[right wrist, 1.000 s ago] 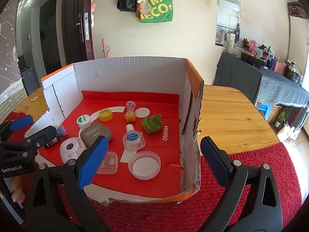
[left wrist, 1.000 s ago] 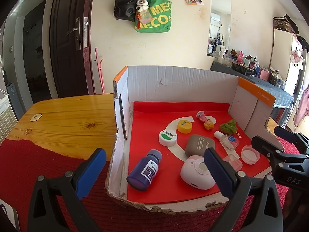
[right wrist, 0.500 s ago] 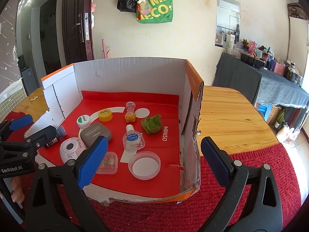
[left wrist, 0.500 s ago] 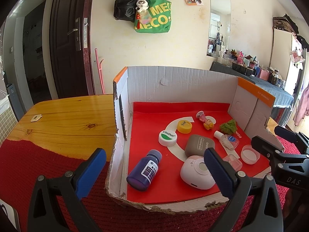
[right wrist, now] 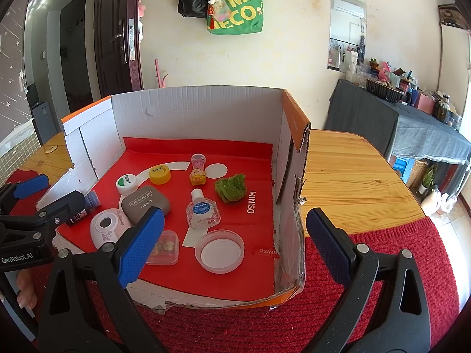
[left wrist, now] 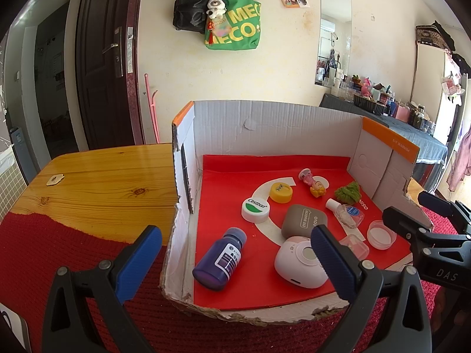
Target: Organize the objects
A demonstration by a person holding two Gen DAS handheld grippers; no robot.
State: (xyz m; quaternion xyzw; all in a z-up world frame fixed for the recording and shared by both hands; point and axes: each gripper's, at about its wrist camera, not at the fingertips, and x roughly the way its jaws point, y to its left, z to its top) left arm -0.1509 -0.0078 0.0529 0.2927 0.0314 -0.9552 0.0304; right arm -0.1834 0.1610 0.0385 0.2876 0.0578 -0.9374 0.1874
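Left wrist view showed the left gripper [left wrist: 235, 260] with its fingers spread wide and holding nothing, poised over the near left corner of the box [left wrist: 273, 123]. The box stood on a red mat [left wrist: 44, 253] on a wooden table [left wrist: 100, 182], its near wall torn low and its floor red.

A purple bottle [left wrist: 219, 259] lay on its side at the near left of the box floor. Just right of it sat a pink case [left wrist: 298, 261], touching a grey compact [left wrist: 303, 220] behind it. Farther back lay a white cap [left wrist: 255, 210] and a yellow cap [left wrist: 281, 193], near each other. A small figurine [left wrist: 313, 183] stood toward the back, with a green tuft [left wrist: 348, 191] to its right. A clear bottle [left wrist: 346, 213] lay on its side in front of the tuft.

The right wrist view showed the right gripper [right wrist: 232, 239], its fingers likewise spread and empty, straddling the box's right wall at the near corner. A clear lid [right wrist: 220, 251] lay open side up at the near right of the floor, with a small clear tub [right wrist: 164, 247] just left of it, partly hidden by the gripper's left finger [right wrist: 141, 239]. A person's fingertips [right wrist: 25, 291] showed at the lower left edge.
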